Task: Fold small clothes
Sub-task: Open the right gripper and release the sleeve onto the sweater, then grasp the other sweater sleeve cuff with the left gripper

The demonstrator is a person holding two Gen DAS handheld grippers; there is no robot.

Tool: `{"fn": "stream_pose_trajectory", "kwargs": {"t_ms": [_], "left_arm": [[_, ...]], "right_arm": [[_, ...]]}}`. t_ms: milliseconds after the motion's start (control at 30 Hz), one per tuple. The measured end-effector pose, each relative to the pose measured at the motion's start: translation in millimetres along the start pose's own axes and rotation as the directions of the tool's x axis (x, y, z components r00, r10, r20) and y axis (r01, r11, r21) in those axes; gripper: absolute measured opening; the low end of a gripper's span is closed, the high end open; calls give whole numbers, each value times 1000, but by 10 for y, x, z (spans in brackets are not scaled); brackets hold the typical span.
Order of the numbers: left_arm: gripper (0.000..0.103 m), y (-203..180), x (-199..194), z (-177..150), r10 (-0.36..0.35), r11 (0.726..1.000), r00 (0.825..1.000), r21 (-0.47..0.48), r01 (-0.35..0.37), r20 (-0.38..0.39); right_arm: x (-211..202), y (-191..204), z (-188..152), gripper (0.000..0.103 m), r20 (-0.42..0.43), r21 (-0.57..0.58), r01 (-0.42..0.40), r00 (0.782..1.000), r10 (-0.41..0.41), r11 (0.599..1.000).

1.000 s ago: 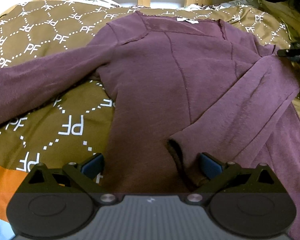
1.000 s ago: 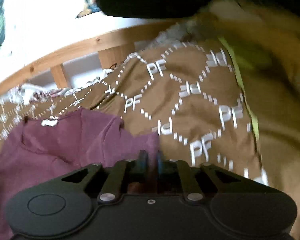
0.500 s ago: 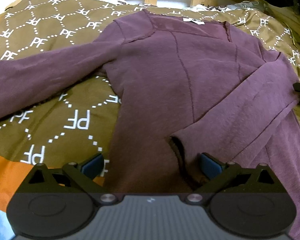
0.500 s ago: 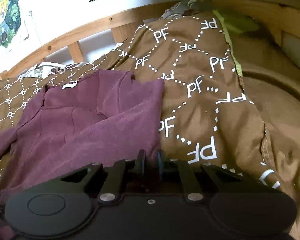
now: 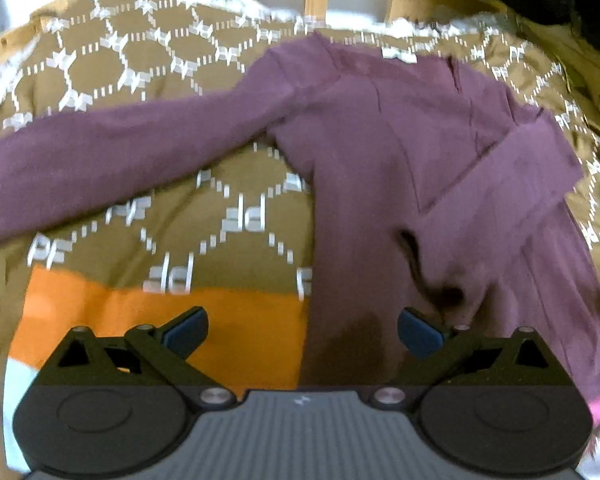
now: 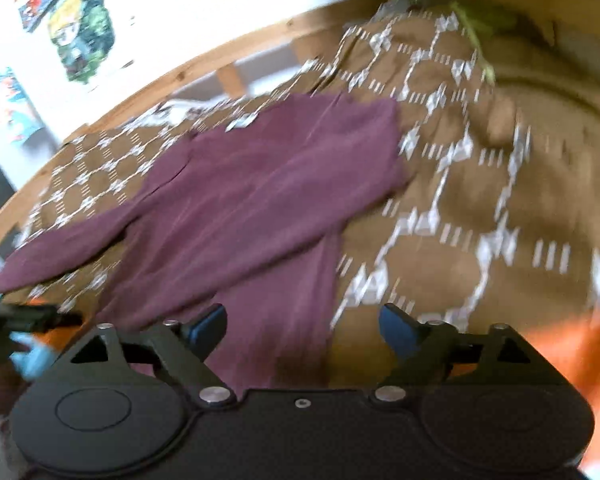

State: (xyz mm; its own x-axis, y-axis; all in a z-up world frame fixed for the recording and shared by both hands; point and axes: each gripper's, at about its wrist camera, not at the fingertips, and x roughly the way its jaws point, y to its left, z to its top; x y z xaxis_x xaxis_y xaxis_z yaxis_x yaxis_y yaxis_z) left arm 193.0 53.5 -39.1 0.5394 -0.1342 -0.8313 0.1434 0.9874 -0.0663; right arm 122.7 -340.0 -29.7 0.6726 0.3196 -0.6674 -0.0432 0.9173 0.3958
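Note:
A small maroon long-sleeved top [image 5: 380, 168] lies flat on a brown bedspread. Its right sleeve [image 5: 500, 184] is folded diagonally across the body, while the left sleeve [image 5: 100, 160] stretches out to the left. My left gripper [image 5: 302, 330] hangs open above the lower hem, with nothing between its blue pads. The right wrist view shows the same top [image 6: 252, 200] from its right side. My right gripper [image 6: 302, 328] is open, its jaws opening, over the top's lower right edge, and the pads press on nothing. The left gripper [image 6: 28, 316] shows at that view's left edge.
The brown bedspread [image 5: 148, 68] has a white "PF" lattice print and an orange band [image 5: 160, 320] near me. A wooden bed rail [image 6: 220, 52] runs along the far side. Posters [image 6: 80, 32] hang on the white wall behind. Both views are motion-blurred.
My right gripper let go of the folded sleeve, its jaws opened wide, and it pulled back toward the hem. My left gripper backed away, bringing the orange band into view.

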Motion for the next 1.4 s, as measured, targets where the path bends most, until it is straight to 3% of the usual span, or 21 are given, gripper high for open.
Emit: {"fn": "stream_pose_trajectory", "kwargs": {"t_ms": [133, 200, 333, 400, 433, 467, 500, 567, 767, 900, 1000, 1200, 1400], "left_arm": [[102, 42, -33, -99, -58, 998, 996, -2, 58, -62], [95, 36, -33, -114, -83, 997, 992, -10, 82, -93], [83, 65, 20, -142, -107, 994, 979, -53, 100, -171], [66, 100, 7, -136, -128, 990, 976, -79, 116, -176], [59, 105, 7, -128, -127, 990, 975, -81, 114, -182], [42, 104, -2, -122, -122, 991, 975, -73, 110, -187], [25, 103, -17, -120, -118, 992, 975, -66, 107, -189], [7, 111, -76, -118, -123, 991, 976, -76, 111, -181], [5, 102, -376, -68, -88, 993, 990, -86, 79, -111], [4, 76, -624, 0, -104, 992, 991, -82, 97, -88], [4, 94, -741, 18, -121, 989, 986, -97, 110, -112], [4, 172, -706, -200, -116, 987, 978, -129, 95, -173], [10, 131, -591, -335, -110, 990, 983, -106, 94, -146]], "right_arm": [[-86, 76, -291, 89, -42, 33, -30, 999, 32, 999], [-101, 91, -399, 84, -70, 70, -23, 997, 28, 997], [-120, 95, -526, 54, -81, 138, 5, 997, 6, 990], [-138, 131, -560, 40, -76, 132, 15, 997, -5, 991], [-149, 152, -569, 26, -75, 126, 15, 997, -6, 992], [-145, 153, -575, 13, -77, 124, 12, 997, -2, 992], [-161, 165, -577, 12, -76, 124, 7, 997, 2, 992], [-212, 172, -525, 8, -51, 117, -3, 999, 9, 993], [-609, 197, -296, 7, 67, 86, 3, 998, -8, 996], [-804, 115, -105, 7, 77, 95, -19, 997, 12, 995], [-948, 75, -51, 6, 81, 102, -21, 997, 12, 995], [-1035, 71, -233, 6, 22, 64, 10, 1000, -11, 998], [-859, 60, -486, 7, -38, 27, 46, 998, -45, 999]]}}
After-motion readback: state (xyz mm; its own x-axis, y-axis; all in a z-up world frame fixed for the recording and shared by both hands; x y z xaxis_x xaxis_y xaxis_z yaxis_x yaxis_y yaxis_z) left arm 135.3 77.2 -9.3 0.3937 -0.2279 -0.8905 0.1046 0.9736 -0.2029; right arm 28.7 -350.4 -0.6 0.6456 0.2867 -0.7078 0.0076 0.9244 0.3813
